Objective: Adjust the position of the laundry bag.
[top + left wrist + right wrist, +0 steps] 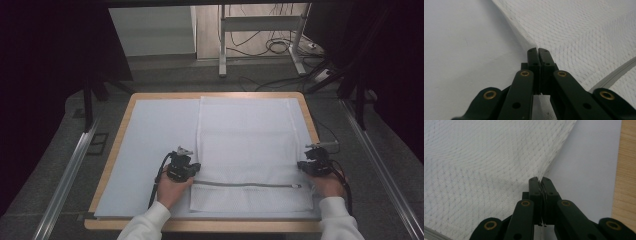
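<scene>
A white mesh laundry bag point(247, 145) lies flat on a pale sheet, with a grey zipper point(245, 185) running across its near end. My left gripper point(192, 167) is shut on the bag's left edge, just above the zipper. In the left gripper view the mesh edge point(529, 46) runs into the closed black jaws of the left gripper point(538, 51). My right gripper point(303, 166) is shut on the bag's right edge. In the right gripper view the mesh edge point(546, 170) is pinched between the jaws of the right gripper point(540, 180).
The pale sheet point(150, 145) covers a wooden tabletop point(117, 145) whose rim shows all round. Metal rails point(70, 170) run along both sides on the grey floor. A white frame stand point(260, 30) and loose cables point(280, 47) sit beyond the table's far edge.
</scene>
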